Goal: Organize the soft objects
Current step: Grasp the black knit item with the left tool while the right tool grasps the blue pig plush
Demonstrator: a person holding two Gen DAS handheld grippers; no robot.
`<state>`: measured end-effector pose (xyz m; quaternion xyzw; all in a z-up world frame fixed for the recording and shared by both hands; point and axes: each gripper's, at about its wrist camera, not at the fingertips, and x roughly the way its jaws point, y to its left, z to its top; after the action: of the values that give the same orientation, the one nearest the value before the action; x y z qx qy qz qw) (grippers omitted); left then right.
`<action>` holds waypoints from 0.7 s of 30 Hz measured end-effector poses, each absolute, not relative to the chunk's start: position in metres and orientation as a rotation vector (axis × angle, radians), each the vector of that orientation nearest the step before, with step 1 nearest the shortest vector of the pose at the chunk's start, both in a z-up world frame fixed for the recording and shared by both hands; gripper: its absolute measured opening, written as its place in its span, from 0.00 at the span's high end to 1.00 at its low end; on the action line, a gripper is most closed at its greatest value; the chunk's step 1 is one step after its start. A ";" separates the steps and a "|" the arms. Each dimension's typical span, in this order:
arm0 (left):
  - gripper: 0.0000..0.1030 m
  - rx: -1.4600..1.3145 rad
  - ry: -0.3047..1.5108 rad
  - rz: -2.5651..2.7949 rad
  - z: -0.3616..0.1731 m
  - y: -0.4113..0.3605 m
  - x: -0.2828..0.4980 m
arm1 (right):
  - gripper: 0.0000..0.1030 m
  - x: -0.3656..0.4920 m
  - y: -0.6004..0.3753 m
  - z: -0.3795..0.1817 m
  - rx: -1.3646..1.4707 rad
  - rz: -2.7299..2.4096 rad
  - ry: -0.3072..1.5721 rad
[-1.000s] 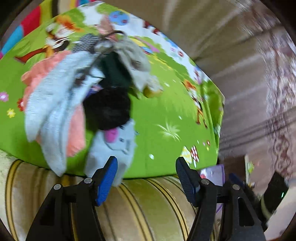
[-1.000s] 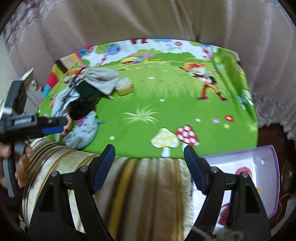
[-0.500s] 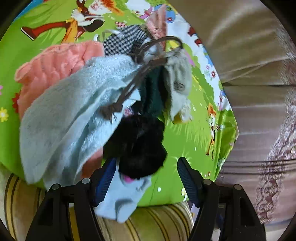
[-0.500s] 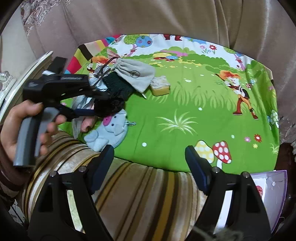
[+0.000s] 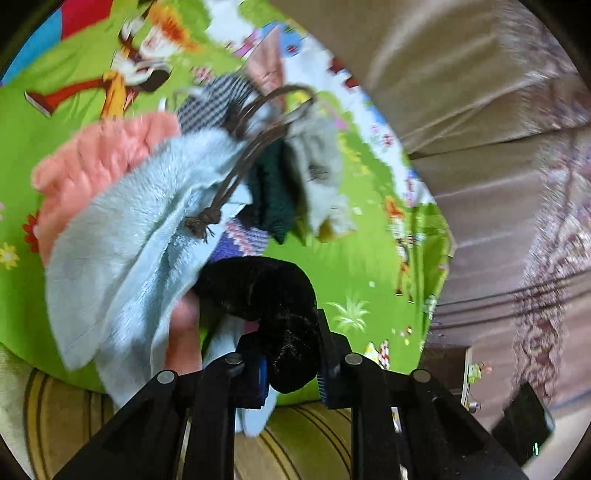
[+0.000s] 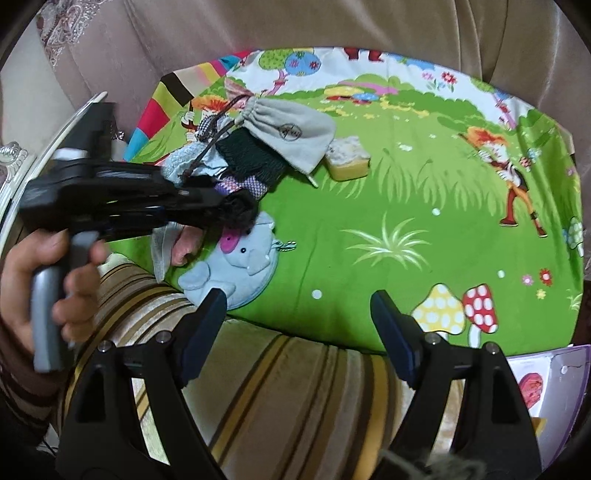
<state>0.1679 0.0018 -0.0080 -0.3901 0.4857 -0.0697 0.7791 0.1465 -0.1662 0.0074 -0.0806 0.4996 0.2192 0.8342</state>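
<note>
A heap of soft things lies at the left of the green cartoon mat (image 6: pixel 406 206). In it are a light blue towel (image 5: pixel 122 236), a pink fluffy cloth (image 5: pixel 99 155), a dark green knit (image 6: pixel 251 155), a grey drawstring pouch (image 6: pixel 291 129) and a black fuzzy piece (image 5: pixel 266 291). My left gripper (image 5: pixel 290 354) is closing, and its blue pads press on the black fuzzy piece. Below that lies a blue elephant plush (image 6: pixel 240 266). My right gripper (image 6: pixel 297 299) hangs open over the mat's near edge, just right of the elephant, with nothing between its fingers.
A yellow sponge (image 6: pixel 349 157) sits on the mat right of the pouch. The mat covers a striped sofa seat (image 6: pixel 295 387), with the beige backrest (image 6: pixel 332 26) behind. A clear purple case (image 6: pixel 546 380) lies at the lower right. A hand (image 6: pixel 44 280) holds the left gripper's handle.
My left gripper moved into the heap and its jaws came together on the black fuzzy piece. The right gripper drew closer to the mat, still wide open.
</note>
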 end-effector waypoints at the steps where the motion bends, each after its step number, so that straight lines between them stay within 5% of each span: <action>1: 0.80 -0.833 1.025 -0.162 -0.003 0.003 0.162 | 0.20 0.150 -0.164 0.003 -0.160 0.466 1.076; 21: 0.80 -0.787 0.783 -0.172 0.015 0.035 0.099 | 0.20 0.211 -0.061 -0.081 -0.119 0.402 1.347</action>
<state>0.0988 0.0346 0.0154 -0.3730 0.3713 -0.0814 0.8464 0.2111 -0.0606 -0.0811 -0.0548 0.6188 0.1849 0.7615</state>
